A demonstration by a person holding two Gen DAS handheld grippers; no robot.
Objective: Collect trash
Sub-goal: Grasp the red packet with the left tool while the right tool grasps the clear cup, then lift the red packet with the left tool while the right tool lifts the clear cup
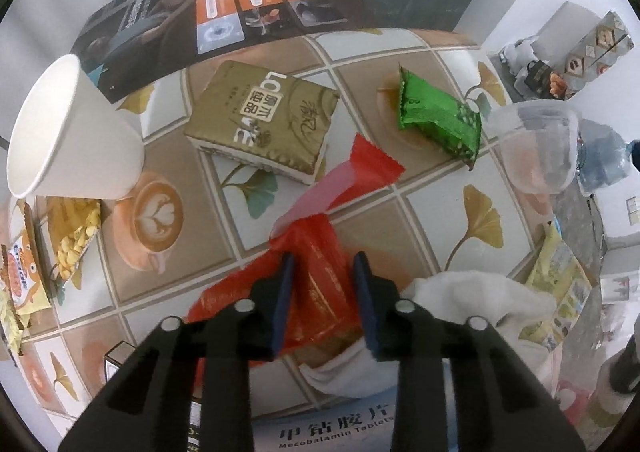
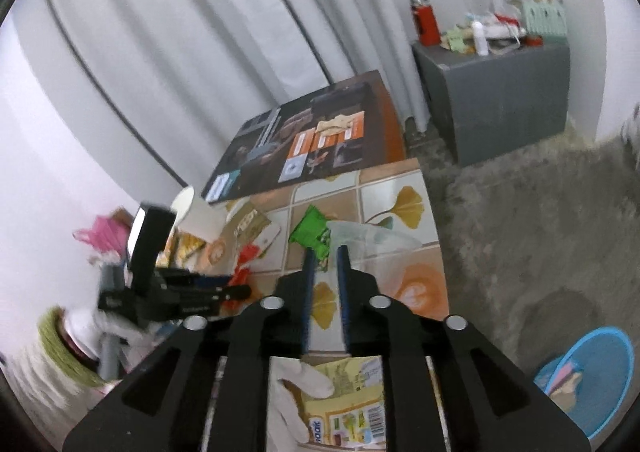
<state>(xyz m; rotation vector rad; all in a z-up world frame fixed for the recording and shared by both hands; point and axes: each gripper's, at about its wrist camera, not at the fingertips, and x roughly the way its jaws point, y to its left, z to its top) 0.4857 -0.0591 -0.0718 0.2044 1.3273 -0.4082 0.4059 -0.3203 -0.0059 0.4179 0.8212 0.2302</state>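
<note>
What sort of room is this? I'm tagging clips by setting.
Probably a lived-in home room. A low table with a printed cloth holds snack wrappers and a paper cup; beside it are grey carpet, white curtains and a blue bin.

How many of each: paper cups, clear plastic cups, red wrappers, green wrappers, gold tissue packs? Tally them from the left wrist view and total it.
paper cup: 1
clear plastic cup: 1
red wrapper: 1
green wrapper: 1
gold tissue pack: 1
Total: 5
</note>
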